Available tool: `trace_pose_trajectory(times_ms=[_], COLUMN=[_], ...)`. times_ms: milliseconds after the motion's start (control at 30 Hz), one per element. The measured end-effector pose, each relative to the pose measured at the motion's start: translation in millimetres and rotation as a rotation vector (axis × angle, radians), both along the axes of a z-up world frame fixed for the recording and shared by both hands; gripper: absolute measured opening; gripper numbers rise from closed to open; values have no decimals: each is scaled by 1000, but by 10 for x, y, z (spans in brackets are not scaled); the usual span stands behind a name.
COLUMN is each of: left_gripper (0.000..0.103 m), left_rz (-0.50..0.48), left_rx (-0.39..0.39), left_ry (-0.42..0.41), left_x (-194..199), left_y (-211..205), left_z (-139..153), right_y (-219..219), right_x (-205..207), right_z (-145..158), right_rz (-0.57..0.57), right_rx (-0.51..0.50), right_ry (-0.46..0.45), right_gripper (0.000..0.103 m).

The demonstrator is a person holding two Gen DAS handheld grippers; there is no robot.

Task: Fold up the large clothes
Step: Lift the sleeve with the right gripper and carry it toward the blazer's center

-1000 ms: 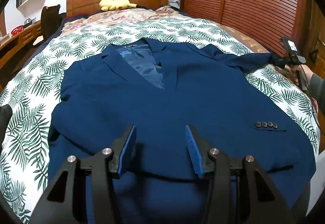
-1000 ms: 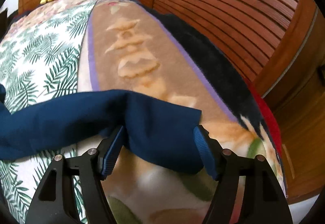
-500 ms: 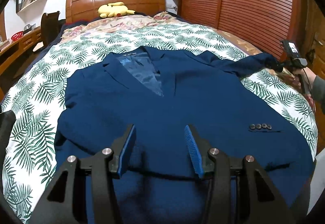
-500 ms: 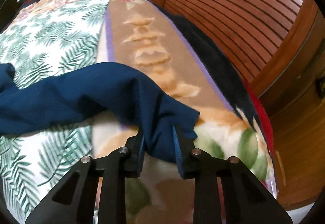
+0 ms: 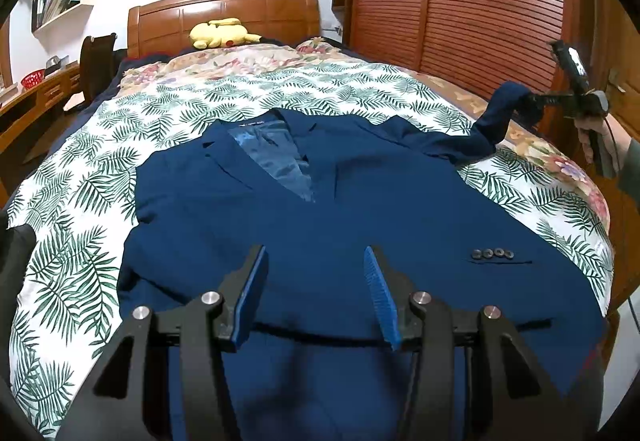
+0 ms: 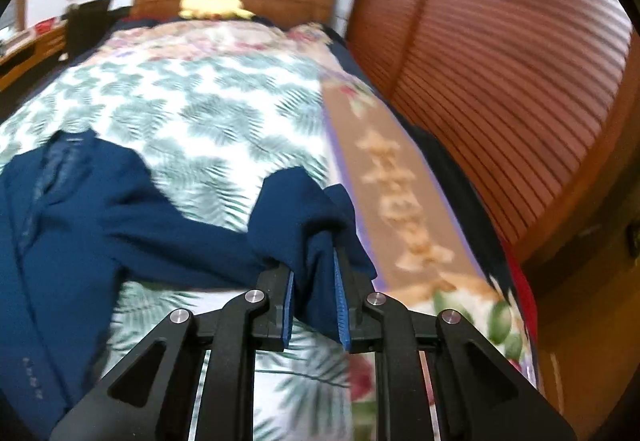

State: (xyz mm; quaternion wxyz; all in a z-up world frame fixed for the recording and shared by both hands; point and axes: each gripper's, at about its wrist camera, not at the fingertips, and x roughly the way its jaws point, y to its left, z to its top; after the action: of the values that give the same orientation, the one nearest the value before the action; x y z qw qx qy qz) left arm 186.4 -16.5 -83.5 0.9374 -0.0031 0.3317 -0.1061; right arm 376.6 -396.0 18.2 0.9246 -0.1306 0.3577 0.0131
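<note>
Beyond left gripper (image 5: 314, 297), whole jacket (image 5: 320, 225), right view only sleeve (image 6: 304, 225), pinched

Matt navy cloth jacket (image 5: 320, 209)

A navy blue suit jacket (image 5: 320, 225) lay spread on the leaf-patterned bedspread (image 5: 80, 261), collar toward the wooden headboard (image 5: 224, 17). A yellow plush toy (image 5: 220, 33) sat before that headboard, and the slatted wooden wardrobe (image 5: 460, 1) stood to the right.
</note>
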Motion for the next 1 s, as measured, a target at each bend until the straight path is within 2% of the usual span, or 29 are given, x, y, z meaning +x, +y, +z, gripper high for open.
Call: trace_pose_trajectory(times_ms=[67, 267, 533, 767, 1000], left_gripper=[49, 49, 49, 49, 49], left_rz=[-2, -8, 25, 65, 87], left_rx=[2, 12, -10, -23, -34], left_ry=[1, -14, -43, -69, -91], left_x=[-14, -102, -216, -319, -413], left_y=[-4, 14, 238, 451, 616], left_z=[-3, 39, 160, 240, 318], right_y=[259, 898, 1677, 2453, 2956], right_x=[-131, -402, -763, -1105, -1314], right_z=[111, 397, 757, 855, 835], right_rz=[50, 170, 353, 539, 653], right_rx=[-16, -21, 20, 63, 101], right_ry=[-52, -119, -169, -195, -173], right_gripper=[12, 11, 11, 11, 11])
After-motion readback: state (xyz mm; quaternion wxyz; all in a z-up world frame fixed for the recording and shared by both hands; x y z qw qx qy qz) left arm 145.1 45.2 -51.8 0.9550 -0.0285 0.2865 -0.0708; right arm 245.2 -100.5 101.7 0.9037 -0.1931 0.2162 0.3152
